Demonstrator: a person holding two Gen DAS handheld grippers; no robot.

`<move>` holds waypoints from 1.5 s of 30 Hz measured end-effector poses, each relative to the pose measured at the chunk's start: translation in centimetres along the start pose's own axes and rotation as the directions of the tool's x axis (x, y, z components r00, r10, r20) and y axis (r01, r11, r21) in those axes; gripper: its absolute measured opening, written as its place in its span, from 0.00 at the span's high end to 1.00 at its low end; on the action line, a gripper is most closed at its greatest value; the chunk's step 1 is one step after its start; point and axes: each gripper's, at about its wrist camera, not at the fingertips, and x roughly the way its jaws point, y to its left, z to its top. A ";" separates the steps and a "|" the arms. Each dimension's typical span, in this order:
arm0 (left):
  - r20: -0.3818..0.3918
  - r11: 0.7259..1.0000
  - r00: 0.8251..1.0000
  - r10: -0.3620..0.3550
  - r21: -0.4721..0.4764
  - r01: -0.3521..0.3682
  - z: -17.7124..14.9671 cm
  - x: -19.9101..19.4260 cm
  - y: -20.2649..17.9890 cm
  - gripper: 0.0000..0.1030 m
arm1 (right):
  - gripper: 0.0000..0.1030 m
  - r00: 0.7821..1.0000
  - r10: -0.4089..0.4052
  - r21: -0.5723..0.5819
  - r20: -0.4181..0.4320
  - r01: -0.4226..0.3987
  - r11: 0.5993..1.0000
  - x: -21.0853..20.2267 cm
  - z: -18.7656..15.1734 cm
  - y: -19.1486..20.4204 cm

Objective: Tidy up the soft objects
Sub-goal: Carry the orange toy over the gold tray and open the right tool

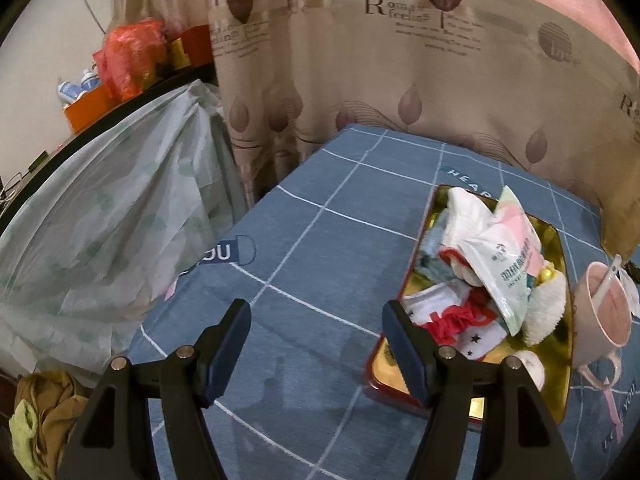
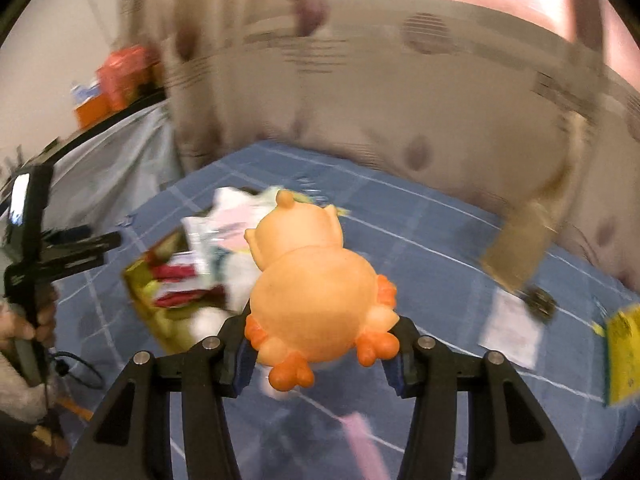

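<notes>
In the right wrist view my right gripper is shut on an orange soft duck toy and holds it above the blue checked cloth, right of a gold tin tray full of soft things. This view is blurred. In the left wrist view my left gripper is open and empty over the cloth, just left of the tray. The tray holds a wipes packet, white cloths, a red and white sock and a fluffy white toy.
A pink mug with a spoon stands right of the tray. A patterned curtain hangs behind the table. A plastic-covered shelf stands at the left. Paper, a brown box and a yellow packet lie at the right.
</notes>
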 end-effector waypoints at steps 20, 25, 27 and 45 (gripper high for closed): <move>-0.044 0.992 0.998 0.046 -0.113 -0.051 0.1 1.5 3.4 0.32 | 0.54 0.985 0.083 -0.149 -0.149 -0.106 0.983 8.8 0.5 10.0; -0.045 0.991 0.998 0.048 -0.119 -0.054 0.1 1.5 3.5 0.32 | 0.54 0.981 0.071 -0.146 -0.183 -0.099 0.984 10.5 -0.1 10.2; -0.044 0.991 0.998 0.047 -0.122 -0.052 0.2 1.5 3.6 0.32 | 0.54 0.981 0.057 -0.157 -0.183 -0.086 0.984 10.8 -0.2 10.4; -0.059 0.989 0.998 0.012 -0.148 -0.021 -0.1 1.7 3.6 0.32 | 0.38 0.989 0.027 -0.205 -0.142 -0.057 0.977 10.1 0.0 11.0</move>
